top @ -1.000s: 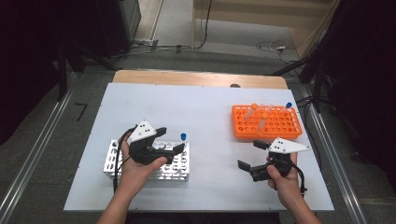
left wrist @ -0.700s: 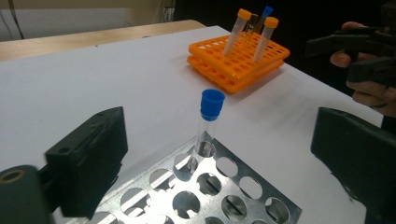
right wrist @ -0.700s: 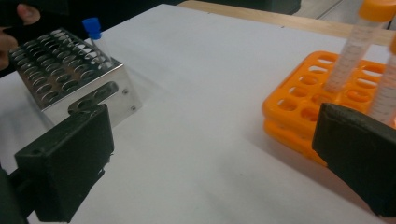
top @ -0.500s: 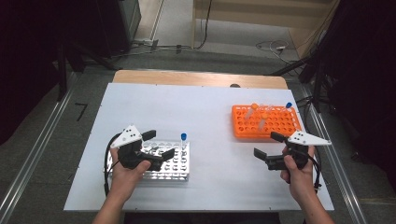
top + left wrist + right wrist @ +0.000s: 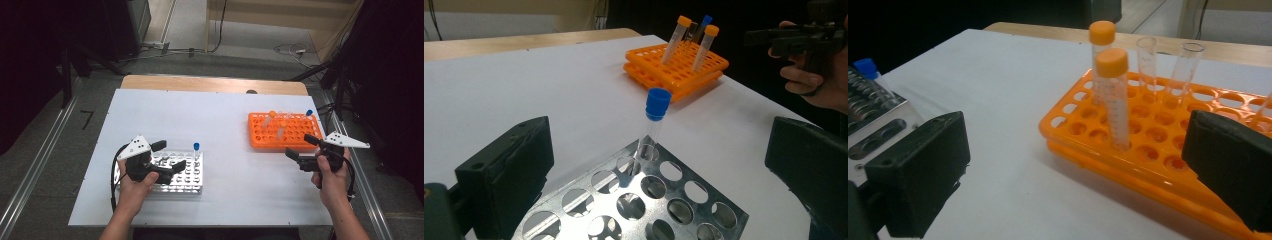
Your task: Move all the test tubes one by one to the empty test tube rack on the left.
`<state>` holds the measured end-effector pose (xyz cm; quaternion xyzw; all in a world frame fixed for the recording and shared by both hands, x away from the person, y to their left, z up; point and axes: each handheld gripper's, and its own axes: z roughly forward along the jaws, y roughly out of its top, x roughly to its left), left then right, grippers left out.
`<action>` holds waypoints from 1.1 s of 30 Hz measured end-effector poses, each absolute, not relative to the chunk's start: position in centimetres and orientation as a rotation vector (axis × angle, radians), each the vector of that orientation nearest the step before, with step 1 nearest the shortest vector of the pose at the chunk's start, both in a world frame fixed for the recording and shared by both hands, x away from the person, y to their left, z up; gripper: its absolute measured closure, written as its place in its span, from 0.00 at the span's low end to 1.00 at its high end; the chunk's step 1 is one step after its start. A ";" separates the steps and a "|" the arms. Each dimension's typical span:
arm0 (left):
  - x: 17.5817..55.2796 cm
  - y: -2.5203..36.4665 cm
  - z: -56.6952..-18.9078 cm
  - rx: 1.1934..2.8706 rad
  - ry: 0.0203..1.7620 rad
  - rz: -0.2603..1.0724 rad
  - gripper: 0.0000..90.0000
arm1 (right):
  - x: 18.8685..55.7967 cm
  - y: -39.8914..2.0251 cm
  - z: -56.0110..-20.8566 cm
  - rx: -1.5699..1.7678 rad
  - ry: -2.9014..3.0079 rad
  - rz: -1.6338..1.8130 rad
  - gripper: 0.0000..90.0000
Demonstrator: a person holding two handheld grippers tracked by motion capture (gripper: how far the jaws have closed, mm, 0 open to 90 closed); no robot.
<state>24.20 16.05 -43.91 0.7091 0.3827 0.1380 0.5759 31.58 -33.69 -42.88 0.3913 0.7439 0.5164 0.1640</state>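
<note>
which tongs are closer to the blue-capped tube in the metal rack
Left. The left tongs hover over the metal rack beside the blue-capped tube; the right tongs are across the table.

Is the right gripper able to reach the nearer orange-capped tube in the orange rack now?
Probably yes: the right gripper is open, facing the orange-capped tube, with nothing between them.

We find no word, brand, number or sign that can be read anywhere on the table; the orange-capped tube (image 5: 1113,100) in the orange rack (image 5: 1148,150) bears fine graduation marks down its side, too small and blurred for us to make out
</note>
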 end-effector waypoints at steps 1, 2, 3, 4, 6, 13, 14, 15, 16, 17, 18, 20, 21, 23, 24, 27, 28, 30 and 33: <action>24.2 16.0 -43.9 1.659 0.895 0.324 0.00 | 31.7 -33.8 -42.9 1.124 2.114 1.463 0.00; 24.2 16.0 -43.9 1.659 0.892 0.324 0.00 | 31.9 -34.0 -42.9 1.125 2.107 1.453 0.00; 24.2 16.0 -43.8 1.661 0.895 0.328 0.00 | 32.2 -34.4 -43.0 1.143 2.093 1.445 0.00; 24.2 16.0 -43.8 1.661 0.901 0.331 0.00 | 32.2 -34.4 -43.0 1.143 2.093 1.445 0.00; 24.2 16.0 -43.8 1.660 0.901 0.330 0.00 | 32.6 -34.8 -42.9 1.157 2.083 1.434 0.00; 24.2 16.0 -43.8 1.663 0.907 0.334 0.00 | 34.1 -36.2 -42.8 1.213 2.049 1.413 0.02; 24.2 16.0 -43.8 1.662 0.907 0.333 0.00 | 34.4 -36.4 -42.8 1.220 2.046 1.408 0.03; 24.2 16.0 -43.7 1.659 0.908 0.333 0.00 | 34.6 -36.6 -42.8 1.229 2.042 1.405 0.03; 24.1 16.0 -43.7 1.660 0.907 0.335 0.00 | 34.9 -36.8 -42.8 1.238 2.037 1.400 0.04; 24.1 16.0 -43.7 1.659 0.907 0.335 0.00 | 35.2 -36.9 -42.9 1.249 2.034 1.392 0.04; 24.1 16.0 -43.7 1.659 0.908 0.335 0.00 | 35.7 -37.1 -43.0 1.258 2.032 1.383 0.06; 24.1 16.0 -43.7 1.660 0.907 0.332 0.00 | 35.9 -37.3 -43.1 1.269 2.029 1.380 0.06; 24.1 15.9 -43.8 1.662 0.907 0.331 0.00 | 36.2 -37.4 -43.2 1.287 2.026 1.371 0.07; 24.2 15.9 -43.8 1.662 0.905 0.330 0.00 | 36.9 -37.5 -43.4 1.320 2.012 1.353 0.12; 24.2 15.9 -43.8 1.664 0.904 0.330 0.00 | 37.3 -37.6 -43.5 1.341 2.004 1.345 0.15; 24.1 15.9 -43.8 1.664 0.901 0.330 0.00 | 38.4 -37.6 -43.8 1.375 1.981 1.320 0.26; 24.1 15.9 -43.8 1.665 0.902 0.330 0.00 | 38.6 -37.6 -43.8 1.387 1.973 1.311 0.31; 24.1 15.8 -43.8 1.664 0.903 0.328 0.00 | 39.7 -37.6 -44.4 1.422 1.949 1.280 0.42; 24.1 15.8 -43.8 1.664 0.903 0.326 0.00 | 40.3 -37.6 -44.8 1.438 1.939 1.252 0.49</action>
